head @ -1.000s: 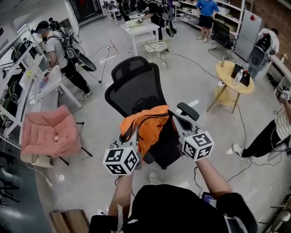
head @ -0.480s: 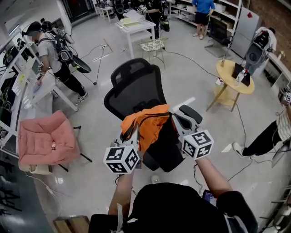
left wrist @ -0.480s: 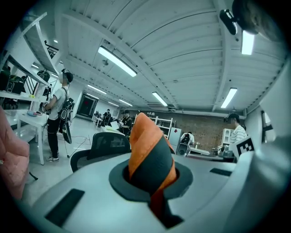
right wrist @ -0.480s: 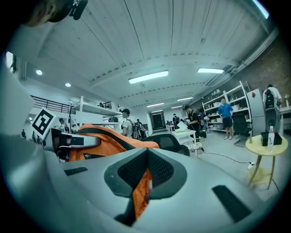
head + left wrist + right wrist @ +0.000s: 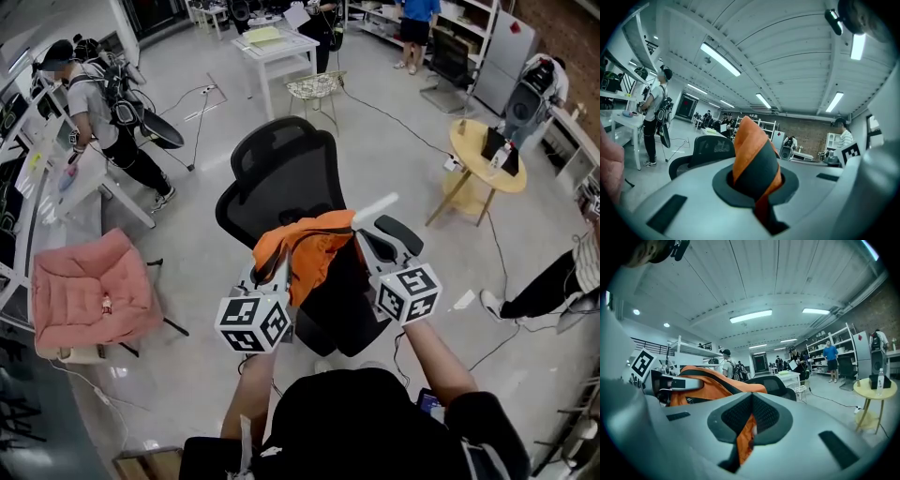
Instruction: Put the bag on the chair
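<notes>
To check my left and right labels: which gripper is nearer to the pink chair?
Left. The left gripper holds the bag on the side toward the pink chair; the right gripper holds the bag's far side, further from it.

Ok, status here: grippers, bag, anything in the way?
Left gripper and right gripper both shut on orange bag. Bag held over black chair, not released. No obstacle seen.

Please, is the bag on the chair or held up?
Held up: left gripper and right gripper pinch the bag over the chair.
</notes>
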